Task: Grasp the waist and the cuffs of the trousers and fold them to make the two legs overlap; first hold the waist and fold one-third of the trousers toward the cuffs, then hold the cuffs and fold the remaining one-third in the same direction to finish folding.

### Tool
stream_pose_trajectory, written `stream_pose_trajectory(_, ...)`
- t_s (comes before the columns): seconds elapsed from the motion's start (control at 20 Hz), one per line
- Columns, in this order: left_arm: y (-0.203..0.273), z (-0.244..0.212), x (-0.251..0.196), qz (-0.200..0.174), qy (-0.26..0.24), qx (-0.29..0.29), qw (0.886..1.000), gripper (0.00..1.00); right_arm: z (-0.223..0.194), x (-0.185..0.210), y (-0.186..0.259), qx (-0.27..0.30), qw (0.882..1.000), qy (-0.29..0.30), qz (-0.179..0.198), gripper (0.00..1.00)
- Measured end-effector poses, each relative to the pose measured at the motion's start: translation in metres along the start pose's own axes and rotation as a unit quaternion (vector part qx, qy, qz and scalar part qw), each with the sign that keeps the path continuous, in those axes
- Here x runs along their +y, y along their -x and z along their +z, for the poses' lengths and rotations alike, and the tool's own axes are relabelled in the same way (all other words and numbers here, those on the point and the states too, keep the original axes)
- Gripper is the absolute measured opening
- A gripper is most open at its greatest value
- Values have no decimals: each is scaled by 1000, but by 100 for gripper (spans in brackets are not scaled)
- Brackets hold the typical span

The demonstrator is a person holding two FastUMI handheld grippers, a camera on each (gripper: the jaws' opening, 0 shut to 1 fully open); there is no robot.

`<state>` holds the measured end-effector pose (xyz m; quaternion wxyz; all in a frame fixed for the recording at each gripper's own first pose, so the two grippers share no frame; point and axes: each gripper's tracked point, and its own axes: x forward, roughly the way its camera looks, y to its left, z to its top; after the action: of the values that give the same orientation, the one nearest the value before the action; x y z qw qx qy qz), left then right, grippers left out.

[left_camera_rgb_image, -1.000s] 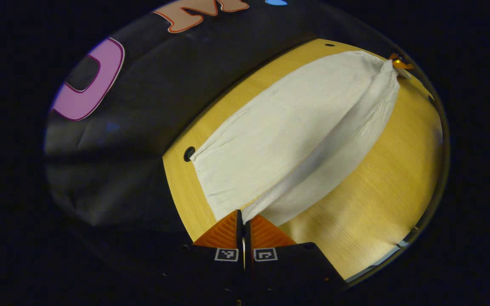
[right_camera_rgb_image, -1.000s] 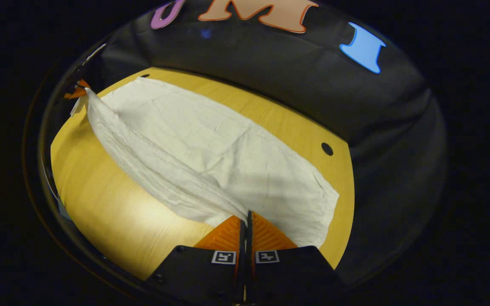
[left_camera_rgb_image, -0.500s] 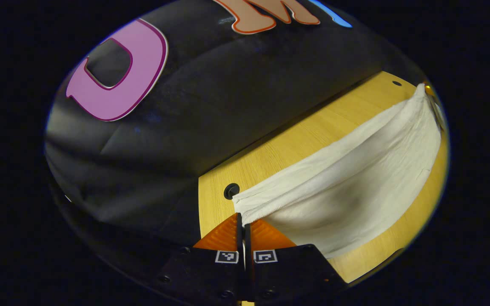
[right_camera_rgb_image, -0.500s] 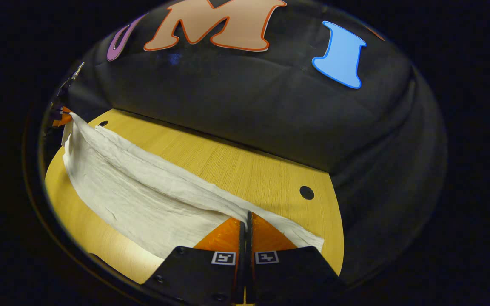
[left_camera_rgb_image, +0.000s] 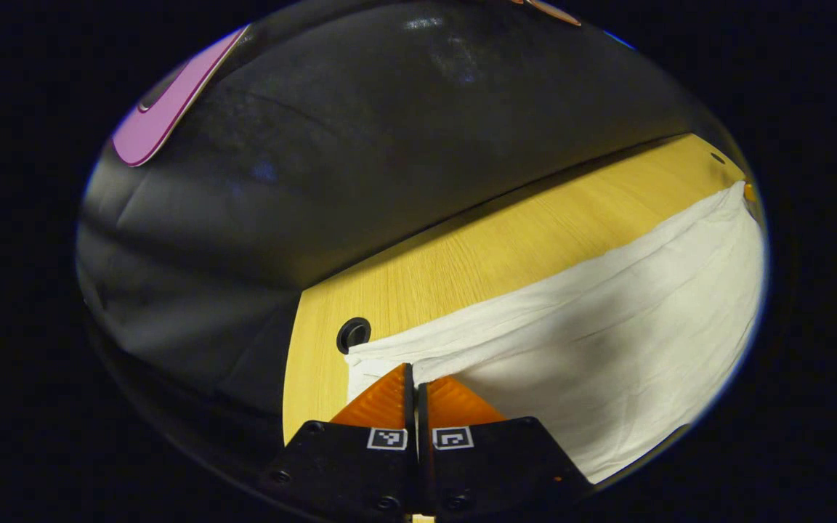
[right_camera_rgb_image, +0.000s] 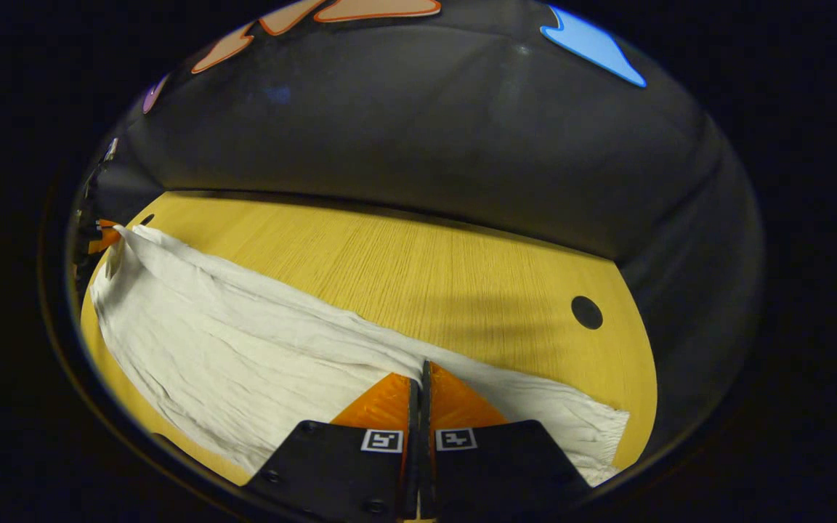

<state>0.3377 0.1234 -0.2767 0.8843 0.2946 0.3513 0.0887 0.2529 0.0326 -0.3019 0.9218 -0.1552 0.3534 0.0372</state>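
A wooden table [left_camera_rgb_image: 506,240] with a pale yellow, fine-grained top stands against a black cloth wall [left_camera_rgb_image: 360,145]. The cloth [right_camera_rgb_image: 426,123] hangs in soft folds and meets the far edge of the tabletop [right_camera_rgb_image: 404,269] along a dark line. A round black hole [left_camera_rgb_image: 354,333] pierces the top near one corner; a second [right_camera_rgb_image: 586,312] sits near the opposite corner, and a smaller one [right_camera_rgb_image: 147,219] lies far off. Light falls from above, leaving a faint sheen on the cloth.
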Motion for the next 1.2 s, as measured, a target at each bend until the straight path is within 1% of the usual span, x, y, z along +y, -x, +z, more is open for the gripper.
stream_pose_trajectory(0.1, -9, -2, -4, 1, 6, -3, 1000, 0, -1, 2, -5, -7, 1000, -13, 4, 2)
stream_pose_trajectory(0.2, -4, 1, -3, 0, 19, -8, 1000, 0, -1, 5, -11, -13, 1000, -25, 13, 3)
stream_pose_trajectory(0.25, -3, 1, -1, -2, 29, -11, 1000, 0, 0, 9, -10, -13, 999, -33, 26, 6)
stream_pose_trajectory(0.3, -2, 3, -4, -9, 47, -17, 999, 0, -1, 11, -11, -11, 998, -42, 36, 14)
stream_pose_trajectory(0.35, -2, 3, -11, -26, 70, -24, 997, 4, 0, 16, -12, -10, 997, -52, 51, 26)
stream_pose_trajectory(0.4, 1, 4, -18, -40, 93, -32, 994, 14, 3, 26, -9, -11, 994, -69, 78, 50)
stream_pose_trajectory(0.45, 4, 8, -29, -51, 114, -39, 991, 43, 7, 32, -8, -13, 992, -83, 91, 75)
stream_pose_trajectory(0.5, 12, 14, -32, -48, 130, -50, 989, 71, 12, 33, -3, -24, 992, -86, 92, 99)
stream_pose_trajectory(0.55, 17, 22, -31, -44, 143, -58, 987, 100, 18, 26, -2, -38, 992, -81, 93, 98)
stream_pose_trajectory(0.6, 28, 31, -30, -43, 157, -69, 984, 97, 25, 22, 2, -49, 992, -76, 90, 95)
stream_pose_trajectory(0.65, 32, 37, -29, -43, 169, -82, 981, 97, 30, 20, 7, -58, 992, -72, 89, 93)
stream_pose_trajectory(0.75, 40, 47, -22, -44, 188, -106, 975, 97, 41, 13, 26, -79, 991, -76, 83, 93)
stream_pose_trajectory(0.8, 48, 53, -19, -45, 194, -115, 973, 97, 46, 3, 36, -86, 990, -82, 78, 97)
stream_pose_trajectory(0.85, 58, 58, -17, -45, 200, -124, 971, 97, 47, -7, 43, -91, 989, -89, 71, 97)
stream_pose_trajectory(0.95, 82, 68, -9, -44, 213, -143, 965, 97, 46, -40, 62, -97, 989, -105, 48, 97)
stream_pose_trajectory(1.0, 96, 72, -4, -43, 219, -154, 962, 97, 42, -59, 70, -99, 988, -113, 33, 93)
stream_pose_trajectory(1.05, 107, 75, 0, -39, 221, -162, 961, 94, 35, -80, 80, -99, 987, -123, 19, 93)
stream_pose_trajectory(1.1, 119, 76, 4, -33, 221, -169, 960, 97, 28, -98, 87, -98, 986, -136, 6, 93)
stream_pose_trajectory(1.2, 146, 71, 8, -22, 217, -175, 960, 97, 8, -135, 100, -90, 983, -161, -19, 92)
